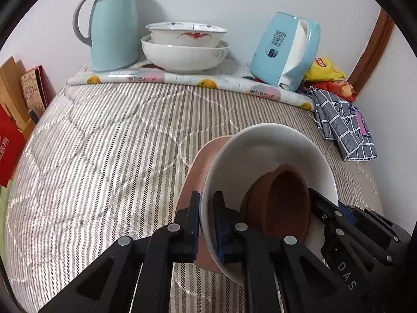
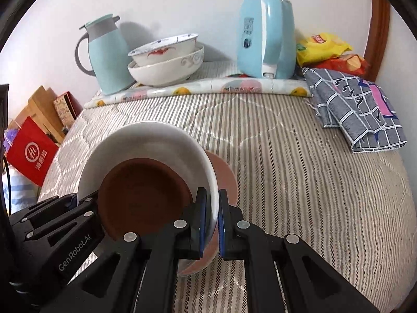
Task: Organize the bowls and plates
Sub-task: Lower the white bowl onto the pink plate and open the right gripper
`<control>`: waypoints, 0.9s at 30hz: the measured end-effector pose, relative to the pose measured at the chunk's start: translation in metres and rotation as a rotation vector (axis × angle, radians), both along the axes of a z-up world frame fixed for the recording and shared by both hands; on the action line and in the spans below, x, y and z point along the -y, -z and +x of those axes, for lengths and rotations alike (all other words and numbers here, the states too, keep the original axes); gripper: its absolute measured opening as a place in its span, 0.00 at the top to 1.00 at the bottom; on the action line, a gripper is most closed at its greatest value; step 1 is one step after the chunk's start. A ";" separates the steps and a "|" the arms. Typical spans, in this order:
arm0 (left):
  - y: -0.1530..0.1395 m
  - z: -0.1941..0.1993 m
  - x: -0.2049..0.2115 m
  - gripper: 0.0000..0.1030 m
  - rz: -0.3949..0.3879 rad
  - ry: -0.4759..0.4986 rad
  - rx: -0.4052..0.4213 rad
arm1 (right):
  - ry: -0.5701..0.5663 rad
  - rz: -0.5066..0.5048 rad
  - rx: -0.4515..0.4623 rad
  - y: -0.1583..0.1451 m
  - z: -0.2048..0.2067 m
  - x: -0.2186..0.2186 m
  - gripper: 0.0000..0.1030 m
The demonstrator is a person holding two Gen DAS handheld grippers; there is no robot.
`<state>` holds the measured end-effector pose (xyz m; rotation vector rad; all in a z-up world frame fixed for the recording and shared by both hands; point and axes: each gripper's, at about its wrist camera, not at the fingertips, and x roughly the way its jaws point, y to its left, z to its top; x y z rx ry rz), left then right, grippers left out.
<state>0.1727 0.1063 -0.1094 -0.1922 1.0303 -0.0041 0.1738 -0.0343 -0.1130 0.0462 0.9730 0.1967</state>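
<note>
A stack hangs tilted over the striped quilt: a white dish (image 1: 260,151) (image 2: 146,140) with a brown bowl (image 1: 286,200) (image 2: 143,195) inside it and a pink plate (image 1: 200,161) (image 2: 226,177) under it. My left gripper (image 1: 207,200) is shut on the dish's left rim. My right gripper (image 2: 212,200) is shut on the opposite rim. Each gripper shows at the edge of the other's view, the right gripper (image 1: 325,203) and the left gripper (image 2: 75,200). Two white patterned bowls (image 1: 185,52) (image 2: 164,62) sit nested on a fruit-print mat (image 1: 182,78) at the back by the wall.
A pale blue thermos jug (image 1: 112,26) stands left of the nested bowls and a blue kettle (image 1: 284,52) right of them. Snack bags (image 1: 328,75) and a folded checked cloth (image 1: 341,127) lie at the right. A red bag (image 2: 31,151) and boxes stand beyond the left edge.
</note>
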 end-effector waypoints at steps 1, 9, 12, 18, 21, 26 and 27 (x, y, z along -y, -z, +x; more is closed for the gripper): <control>0.003 0.002 0.000 0.90 -0.003 0.001 -0.006 | 0.000 -0.005 -0.004 0.003 0.001 -0.001 0.93; 0.019 0.011 -0.001 0.89 -0.022 0.016 -0.028 | 0.005 -0.014 -0.046 0.021 0.012 -0.003 0.93; 0.019 0.015 -0.002 0.89 -0.027 0.022 -0.026 | 0.005 -0.004 -0.046 0.022 0.015 -0.002 0.93; 0.021 0.016 -0.004 0.88 -0.038 0.028 -0.022 | -0.003 -0.013 -0.047 0.022 0.019 -0.003 0.91; 0.022 0.015 -0.006 0.85 -0.049 0.021 -0.021 | -0.007 -0.008 -0.045 0.021 0.018 -0.003 0.91; 0.021 0.011 -0.006 0.84 -0.044 0.034 -0.027 | -0.010 0.005 -0.043 0.021 0.018 0.000 0.91; 0.021 0.010 -0.006 0.81 -0.042 0.031 -0.029 | -0.007 0.006 -0.042 0.021 0.017 0.000 0.91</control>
